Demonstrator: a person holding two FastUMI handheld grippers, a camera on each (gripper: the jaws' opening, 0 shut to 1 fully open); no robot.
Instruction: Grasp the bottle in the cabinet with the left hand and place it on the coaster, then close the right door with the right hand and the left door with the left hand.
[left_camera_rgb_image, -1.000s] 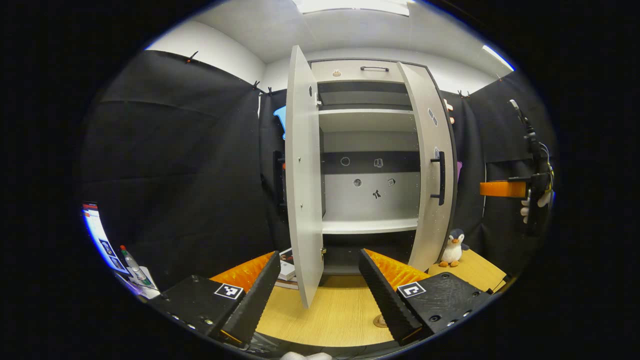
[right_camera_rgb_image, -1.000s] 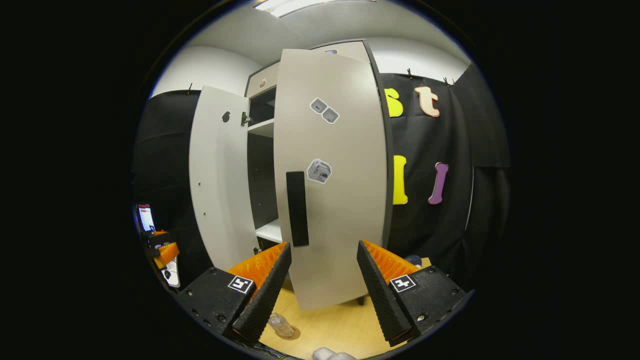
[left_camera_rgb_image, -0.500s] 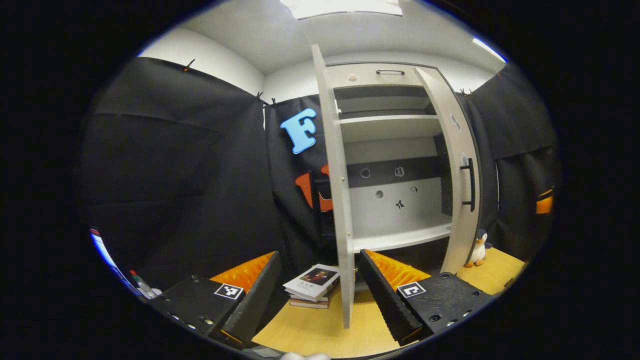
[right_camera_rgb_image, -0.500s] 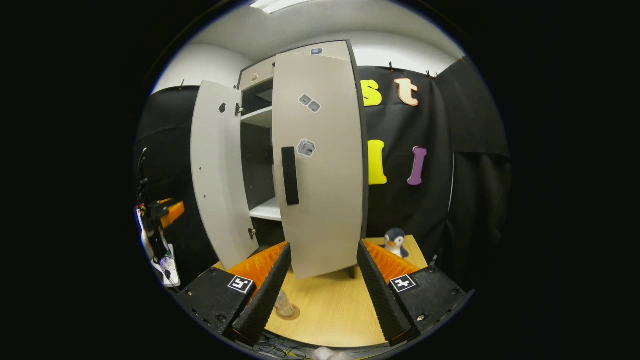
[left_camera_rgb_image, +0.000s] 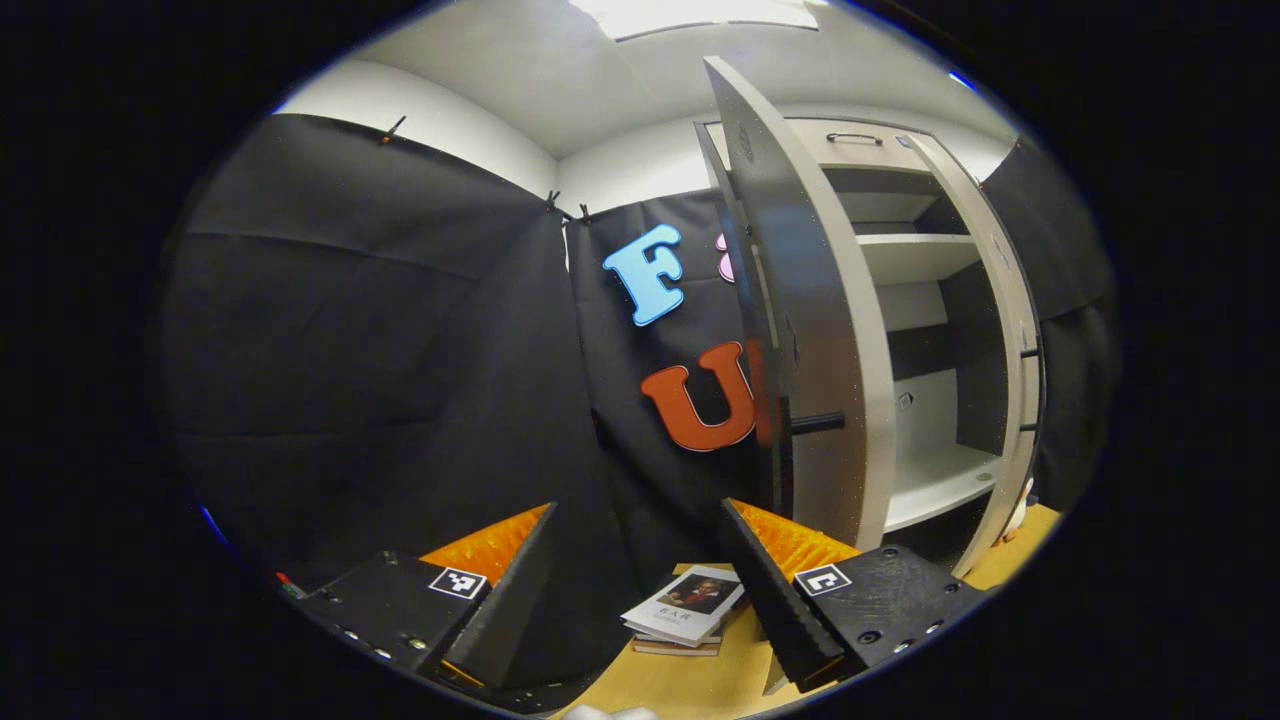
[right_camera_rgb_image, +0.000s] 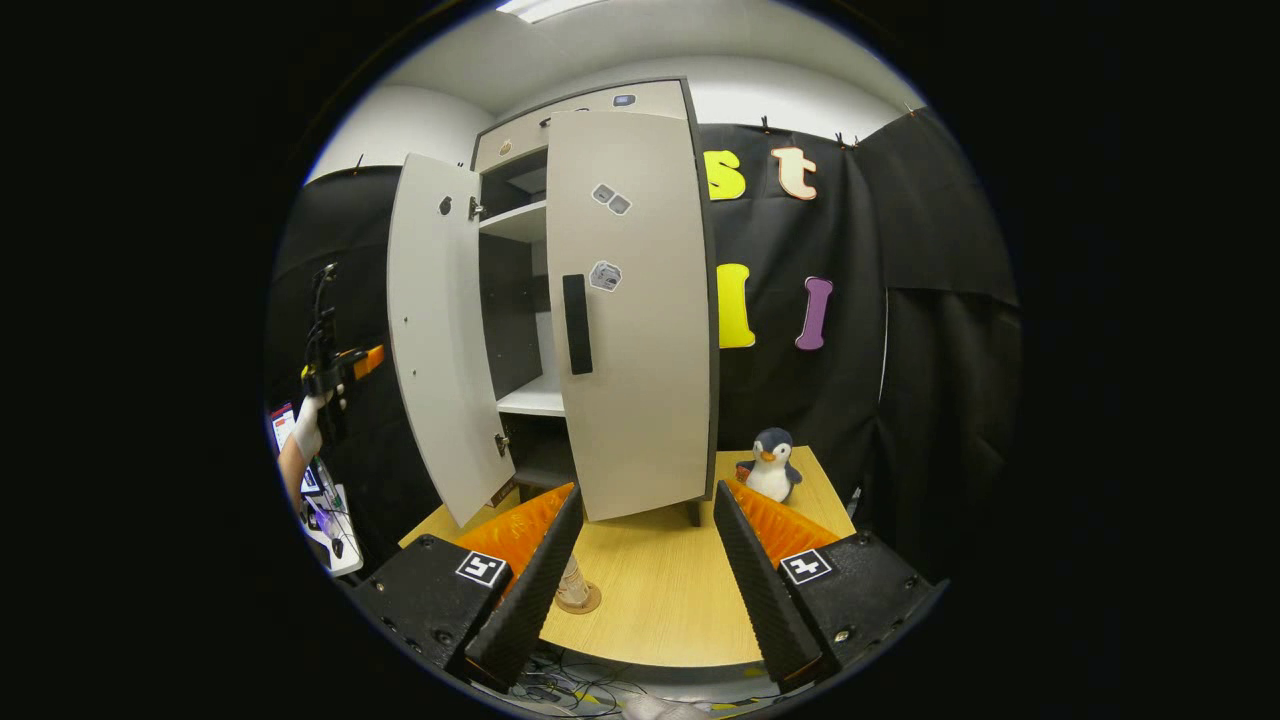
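Note:
The clear bottle stands upright on the round coaster on the wooden table, partly hidden by a finger of my right gripper. That gripper is open and held back from the cabinet. The right door, with its dark handle, lies flat or nearly flat against the cabinet front. The left door stands wide open. My left gripper is open, at the outer side of the left door. A hand holds the left gripper far left in the right gripper view.
A small stack of books lies on the table by the left door's foot. A toy penguin sits at the table's back right, beside the cabinet. Bare shelves show inside the cabinet. Black cloth walls surround the booth.
The right door has swung toward the cabinet front and my right gripper has drawn back from it. My left gripper has swung left, from facing the cabinet's inside to the left door's outer side.

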